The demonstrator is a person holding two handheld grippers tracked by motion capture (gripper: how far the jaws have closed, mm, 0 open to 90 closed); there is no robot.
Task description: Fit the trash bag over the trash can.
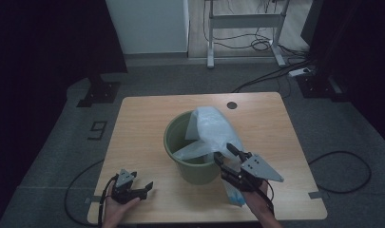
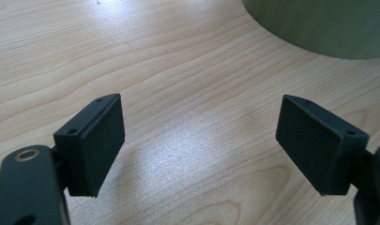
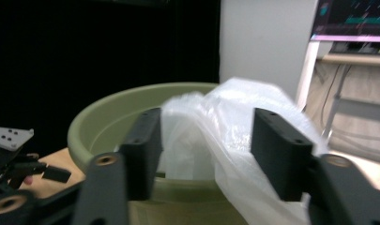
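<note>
A green bucket [image 1: 195, 173] stands mid-table. A clear white plastic bag [image 1: 211, 128] is draped over its right rim and hangs down the front beside it. My right gripper [image 1: 223, 152] is at the bucket's front right rim, open, with the bag between its jaws. In the right gripper view the bag [image 3: 234, 103] bulges between the two spread jaws of the gripper [image 3: 207, 126], above the bucket [image 3: 108, 117]. My left gripper [image 1: 147, 190] sits low at the table's front left, open. In its own view the gripper [image 2: 199, 136] holds nothing over bare wood, with the bucket [image 2: 319, 23] beyond.
The wooden table [image 1: 142, 118] has a round black grommet [image 1: 232, 105] near its far edge. Behind it stand a white desk frame [image 1: 242, 21] and floor cables with a power strip [image 1: 299, 72]. A "9" [image 1: 98, 129] marks the floor at left.
</note>
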